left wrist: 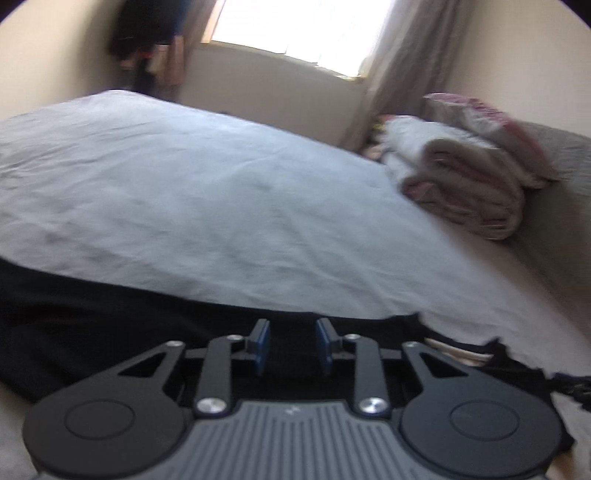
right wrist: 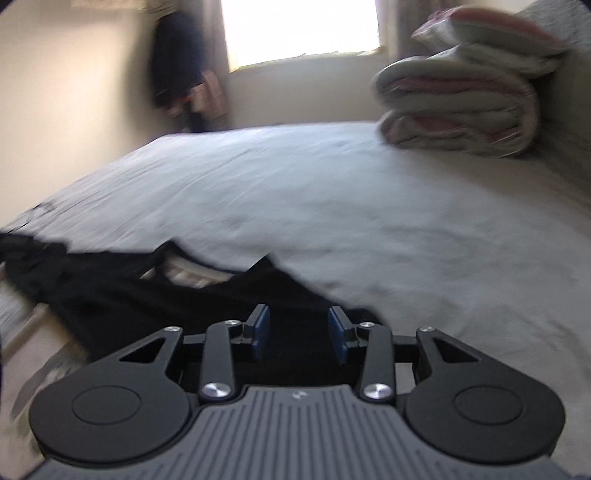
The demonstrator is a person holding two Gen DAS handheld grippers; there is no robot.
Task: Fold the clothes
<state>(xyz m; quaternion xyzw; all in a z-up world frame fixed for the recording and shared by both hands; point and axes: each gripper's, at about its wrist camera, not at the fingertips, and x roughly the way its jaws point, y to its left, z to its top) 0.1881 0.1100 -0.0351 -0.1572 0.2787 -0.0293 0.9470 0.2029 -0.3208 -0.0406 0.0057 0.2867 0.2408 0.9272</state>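
Note:
A black garment [left wrist: 92,325] lies spread on the near part of the bed, with its neck opening [left wrist: 458,350] showing pale lining at the right. My left gripper [left wrist: 291,345] is open just above the garment, nothing between its blue pads. In the right wrist view the same black garment [right wrist: 122,295] lies at the lower left, neckline [right wrist: 192,269] facing the bed's middle. My right gripper [right wrist: 299,338] is open over the garment's near edge and holds nothing. Both views are motion-blurred.
The bed has a pale grey sheet [left wrist: 221,192] [right wrist: 332,199]. A stack of folded blankets and pillows [left wrist: 469,173] [right wrist: 461,96] sits at the far right by the headboard. A bright window [right wrist: 299,29] and dark hanging clothes [right wrist: 181,62] are beyond the bed.

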